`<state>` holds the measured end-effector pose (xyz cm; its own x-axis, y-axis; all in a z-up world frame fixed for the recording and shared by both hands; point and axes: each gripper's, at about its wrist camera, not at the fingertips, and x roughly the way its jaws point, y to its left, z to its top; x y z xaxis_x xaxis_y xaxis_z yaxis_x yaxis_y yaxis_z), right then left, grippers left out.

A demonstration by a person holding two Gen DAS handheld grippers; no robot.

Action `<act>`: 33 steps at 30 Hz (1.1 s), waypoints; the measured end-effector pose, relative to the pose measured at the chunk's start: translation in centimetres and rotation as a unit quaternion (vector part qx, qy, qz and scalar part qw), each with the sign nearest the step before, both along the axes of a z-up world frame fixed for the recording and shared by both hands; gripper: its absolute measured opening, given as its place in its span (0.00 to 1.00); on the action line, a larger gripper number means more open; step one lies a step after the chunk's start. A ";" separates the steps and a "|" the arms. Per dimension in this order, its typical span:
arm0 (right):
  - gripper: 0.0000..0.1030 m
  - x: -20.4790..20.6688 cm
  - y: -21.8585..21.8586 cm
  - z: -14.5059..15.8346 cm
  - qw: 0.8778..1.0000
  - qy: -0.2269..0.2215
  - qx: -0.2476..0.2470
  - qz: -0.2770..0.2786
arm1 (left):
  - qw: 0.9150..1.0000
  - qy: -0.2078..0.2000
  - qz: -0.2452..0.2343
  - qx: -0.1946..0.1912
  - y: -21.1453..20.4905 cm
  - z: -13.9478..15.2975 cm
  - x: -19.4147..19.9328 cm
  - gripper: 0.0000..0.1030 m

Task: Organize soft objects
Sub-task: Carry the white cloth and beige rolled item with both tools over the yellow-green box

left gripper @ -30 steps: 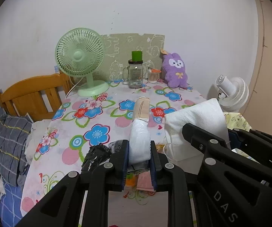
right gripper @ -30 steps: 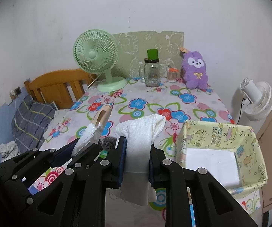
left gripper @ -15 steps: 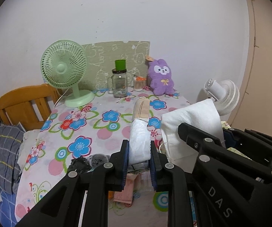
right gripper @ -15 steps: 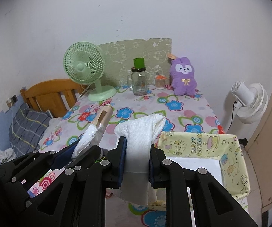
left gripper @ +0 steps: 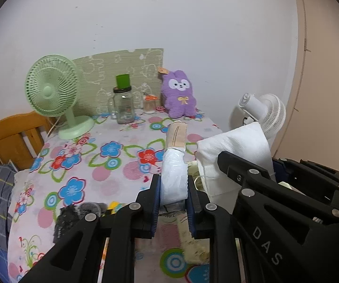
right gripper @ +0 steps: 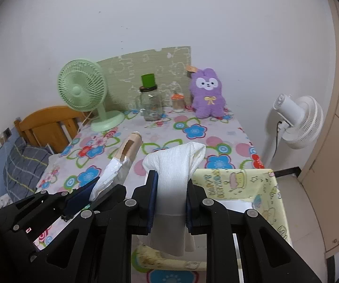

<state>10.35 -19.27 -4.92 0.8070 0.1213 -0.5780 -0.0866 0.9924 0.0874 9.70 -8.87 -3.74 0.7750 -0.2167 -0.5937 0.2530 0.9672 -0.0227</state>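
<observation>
Since a second ago we have drawn both tools back toward the near edge of the flower-print tablecloth (left gripper: 113,151), so the pale yellow fabric box with cartoon print (right gripper: 245,186) now sits lower and closer under the right gripper (right gripper: 169,200). Its jaws are clamped on a white waffle-textured folded cloth (right gripper: 174,165), limp, its long axis running up through the jaws and its tail hanging below them, just left of the box's rim. The left gripper (left gripper: 173,195) is closed on a white plastic-wrapped soft roll with a tan sleeve (left gripper: 174,162), long axis pointing away toward the far edge. We judge the right hand nearer the box. A purple plush rabbit (left gripper: 180,97) sits upright at the far edge.
</observation>
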 end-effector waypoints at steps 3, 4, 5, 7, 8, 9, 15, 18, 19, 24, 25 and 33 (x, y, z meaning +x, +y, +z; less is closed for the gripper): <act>0.22 0.4 -1.1 -0.2 1.000 0.002 0.000 -0.011 | 1.000 0.005 -0.008 -0.006 -1.0 -0.3 0.4 0.18; 0.22 0.5 -1.4 -0.3 1.000 0.002 -0.001 -0.014 | 1.000 0.008 -0.013 -0.008 -1.5 -0.4 0.5 0.18; 0.22 0.6 -1.7 -0.4 1.000 0.004 -0.001 -0.017 | 1.000 0.009 -0.017 -0.008 -1.8 -0.5 0.6 0.18; 0.22 0.8 -2.4 -0.7 1.000 0.008 -0.001 -0.022 | 1.000 0.012 -0.023 -0.005 -2.6 -0.8 0.9 0.18; 0.22 0.9 -2.7 -0.9 1.000 0.010 0.000 -0.025 | 1.000 0.014 -0.026 -0.004 -2.9 -1.0 1.0 0.18; 0.22 1.1 -3.1 -1.1 1.000 0.012 0.000 -0.028 | 0.999 0.017 -0.028 -0.003 -3.1 -1.1 1.2 0.18; 0.22 1.9 -4.8 -2.5 0.999 0.029 0.002 -0.041 | 0.998 0.035 -0.044 0.002 -4.7 -2.3 2.0 0.18; 0.22 2.3 -5.4 -3.3 0.998 0.040 0.004 -0.047 | 0.998 0.047 -0.050 0.003 -5.4 -3.1 2.4 0.18; 0.22 2.5 -5.6 -3.7 0.998 0.044 0.004 -0.049 | 0.997 0.052 -0.051 0.004 -5.7 -3.5 2.6 0.19; 0.22 3.1 -6.4 -5.2 0.997 0.063 0.007 -0.054 | 0.996 0.074 -0.051 0.010 -6.4 -4.9 3.3 0.19; 0.22 3.2 -6.5 -5.4 0.996 0.065 0.008 -0.054 | 0.995 0.079 -0.053 0.010 -6.6 -5.1 3.4 0.20; 0.26 4.1 -7.0 -6.8 0.995 0.082 0.007 -0.057 | 0.994 0.099 -0.053 0.016 -7.2 -6.3 4.1 0.21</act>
